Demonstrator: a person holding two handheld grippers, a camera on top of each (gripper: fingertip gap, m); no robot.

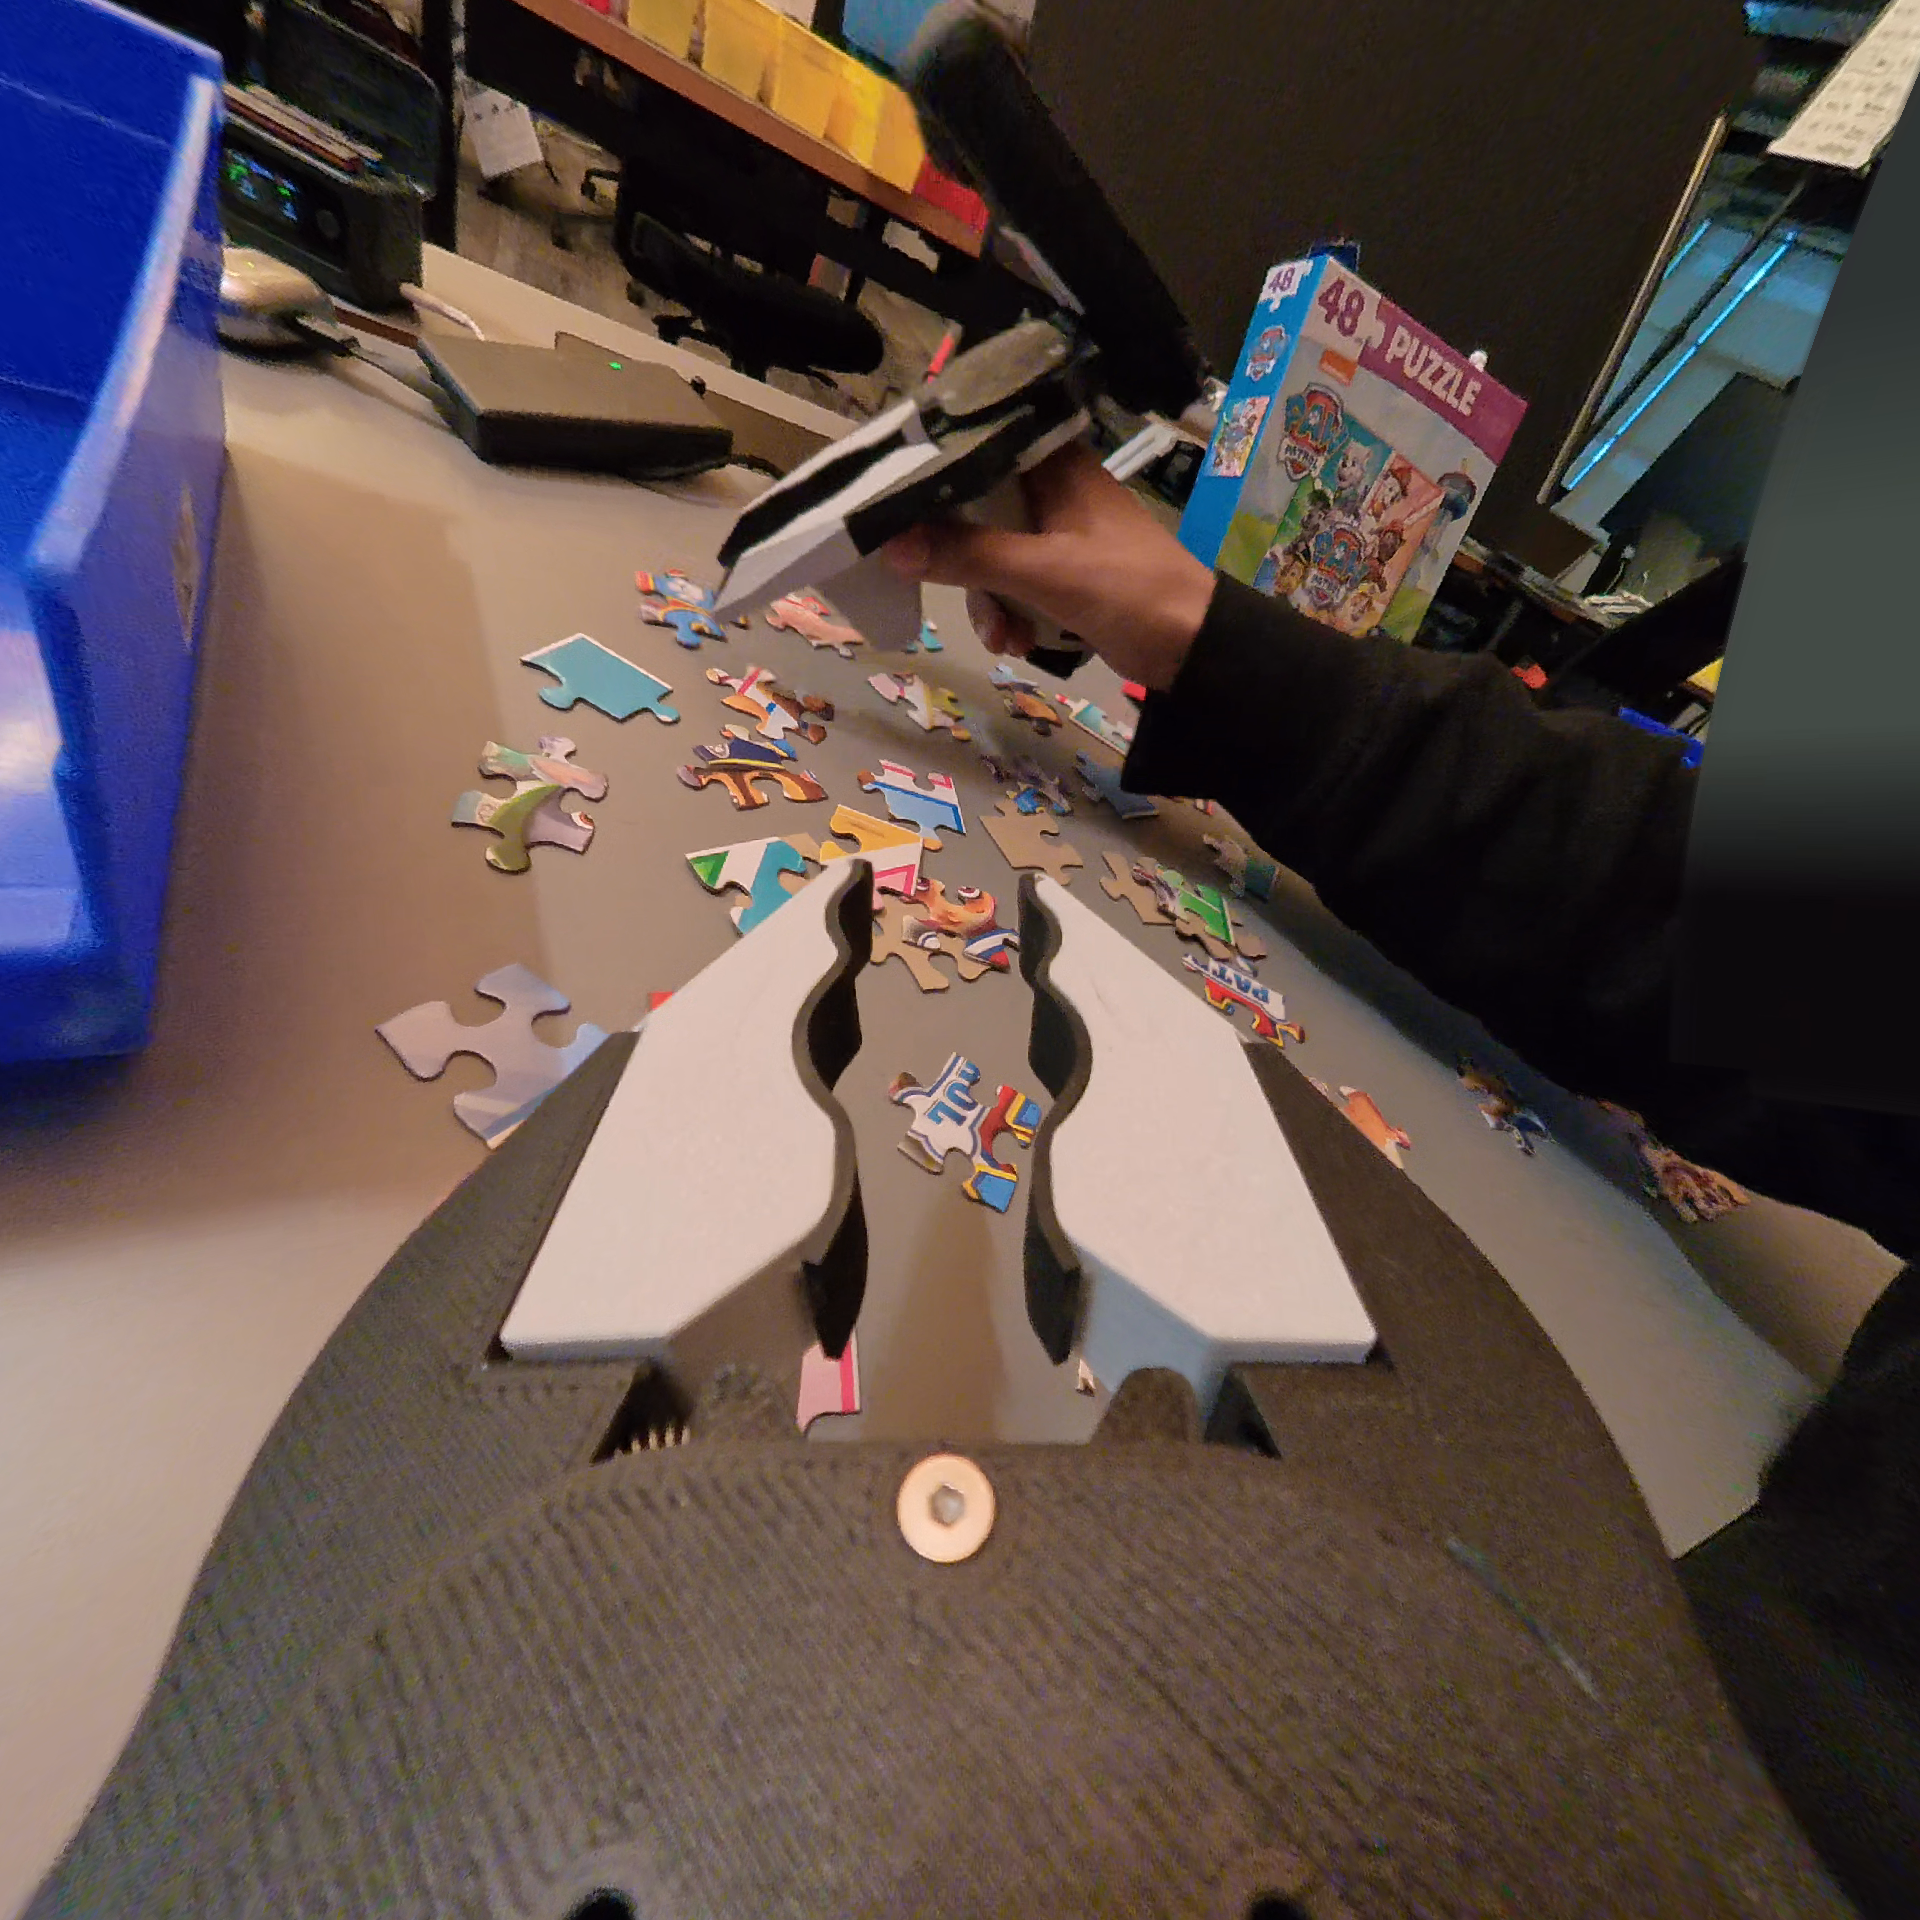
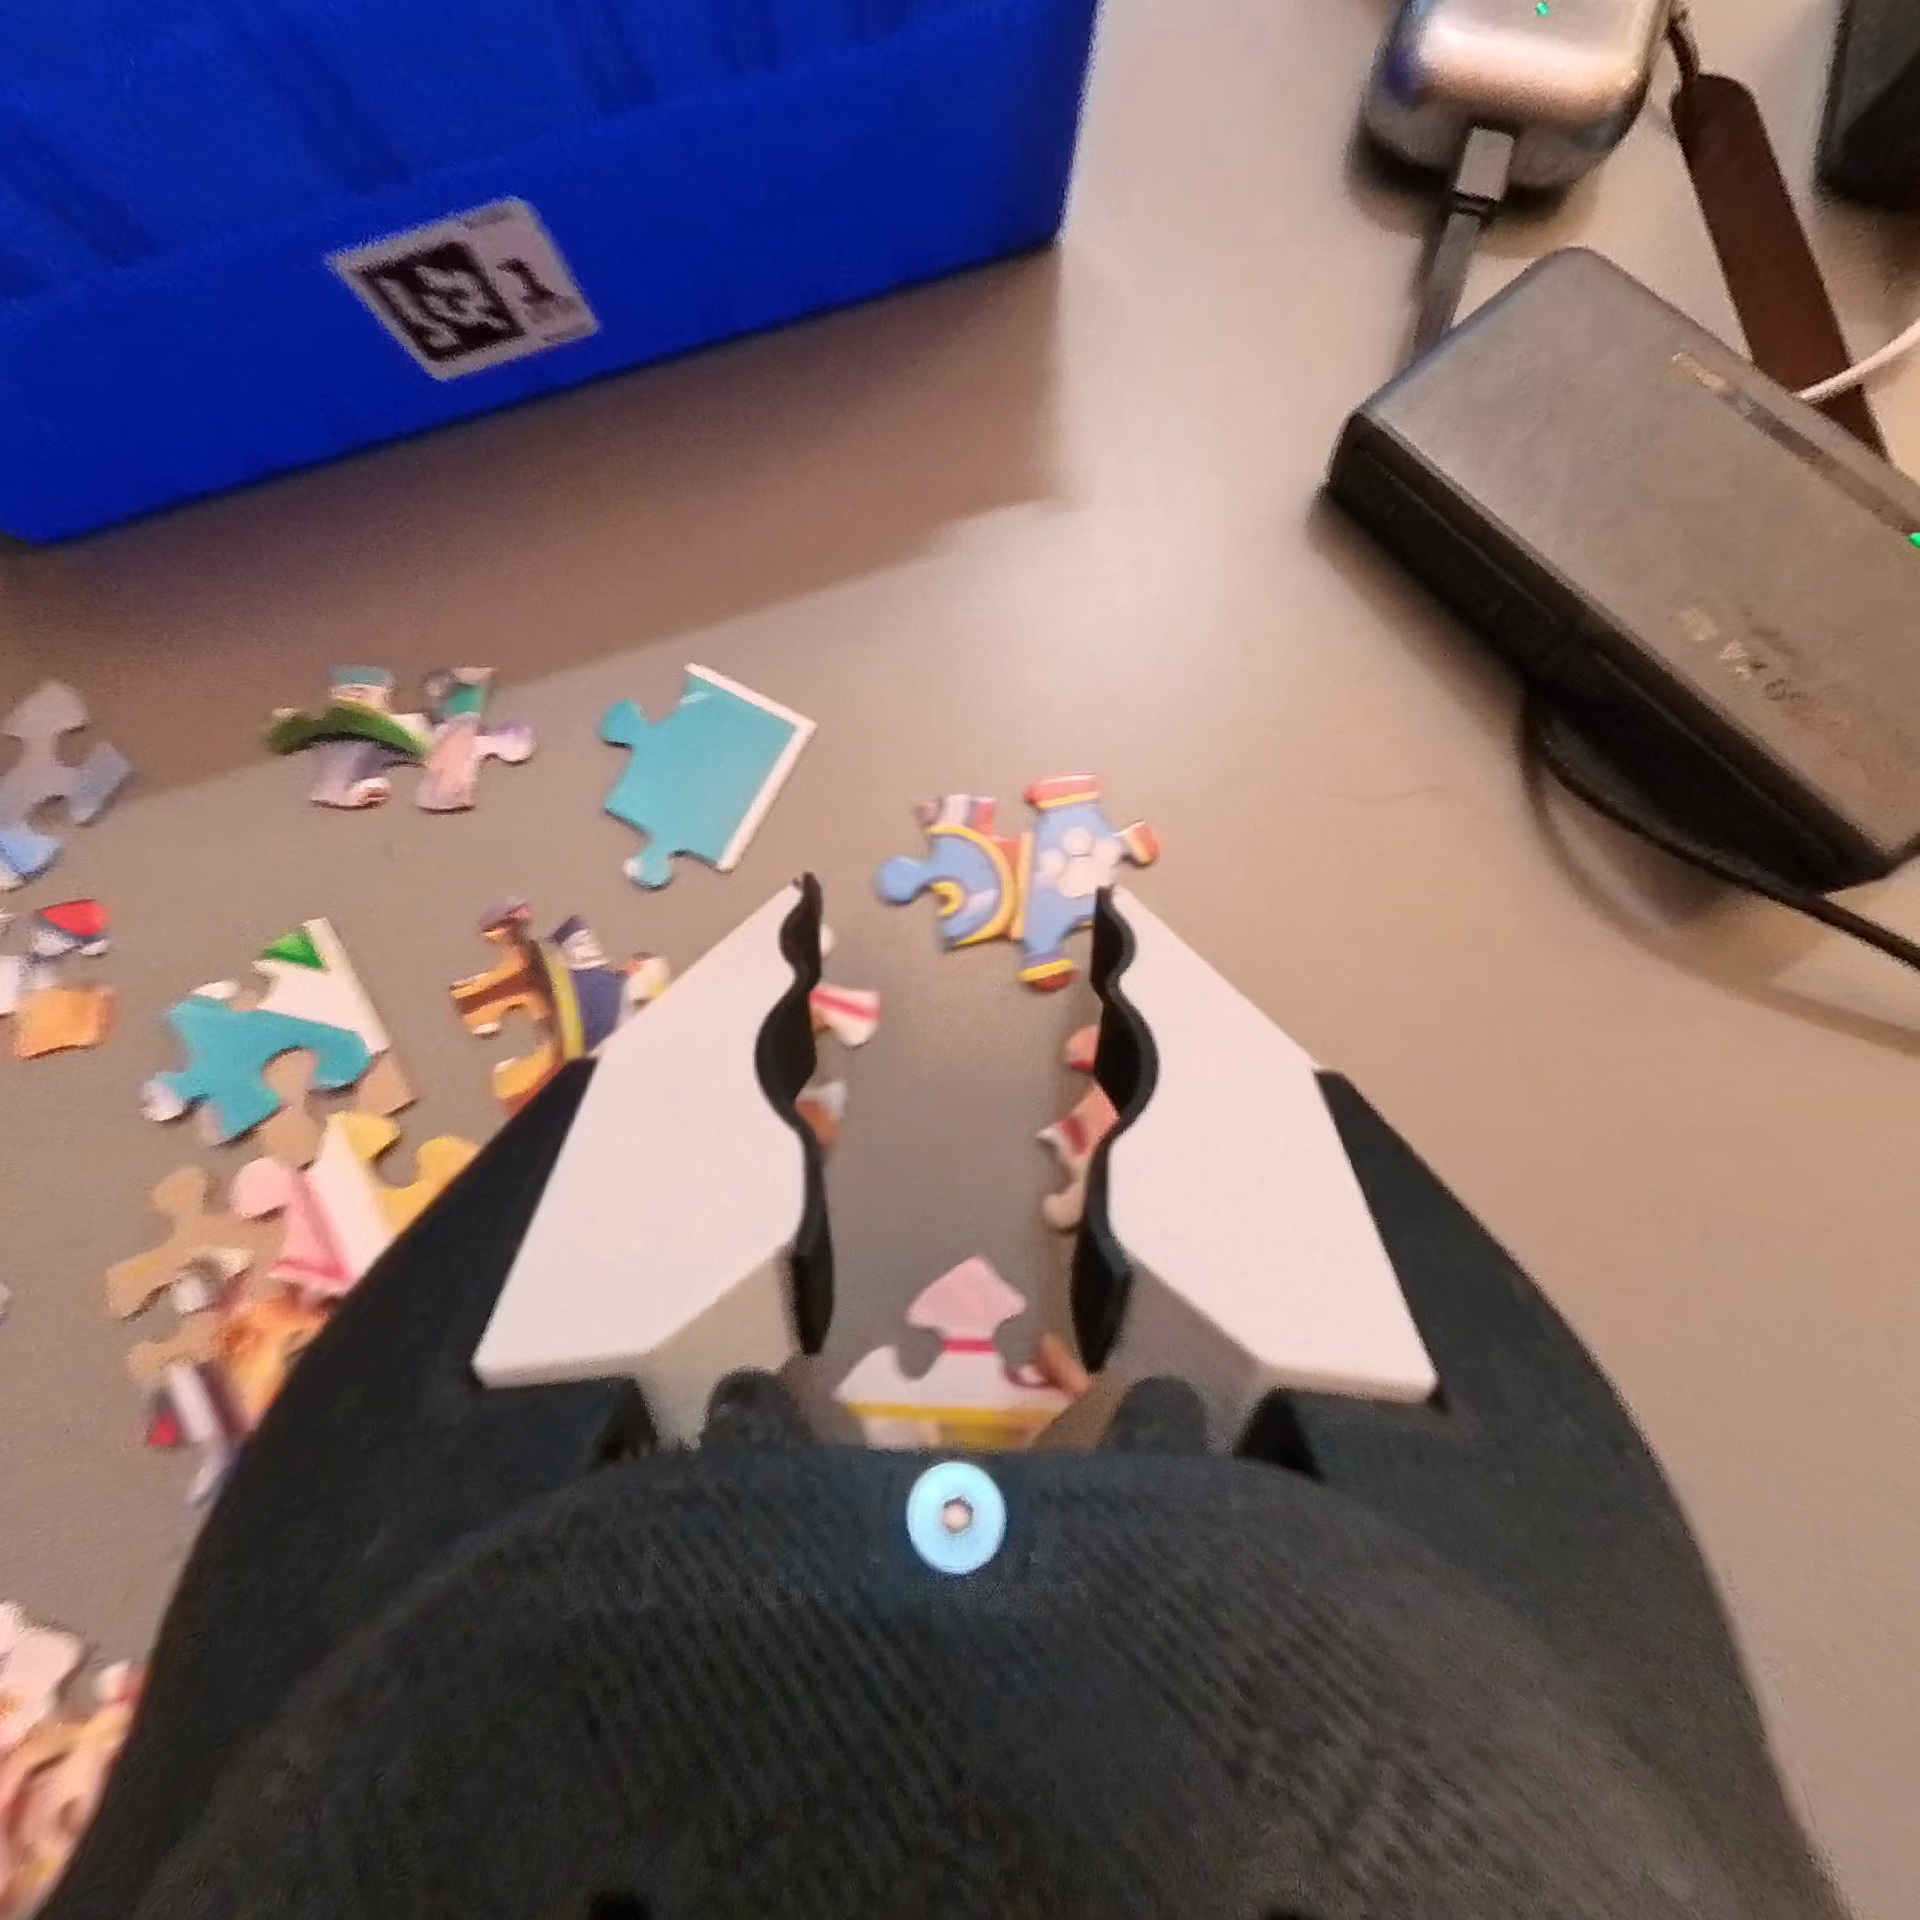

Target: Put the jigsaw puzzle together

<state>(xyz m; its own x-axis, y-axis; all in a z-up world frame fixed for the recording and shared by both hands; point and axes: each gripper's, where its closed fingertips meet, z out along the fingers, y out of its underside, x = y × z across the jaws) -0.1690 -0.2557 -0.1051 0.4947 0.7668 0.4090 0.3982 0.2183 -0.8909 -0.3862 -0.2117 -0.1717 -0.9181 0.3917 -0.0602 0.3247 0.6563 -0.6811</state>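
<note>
- The left wrist view looks low and forward along the left gripper (image 1: 940,904), close above the table (image 1: 312,727), facing the puzzle box (image 1: 1351,447).
- The right wrist view looks steeply down along the right gripper (image 2: 951,904), nearer the table.
- Both share the blue bin (image 1: 94,520), teal piece (image 1: 597,675), black box (image 1: 582,405), and the left view shows the right gripper beyond its own fingers.

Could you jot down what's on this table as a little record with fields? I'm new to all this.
Surface: grey table
Scattered: jigsaw pieces, some face down
Left tongs: open, holding nothing, above the pieces
Right tongs: open, holding nothing, by a blue piece
Left edge: blue bin
Far side: puzzle box, black device
</note>
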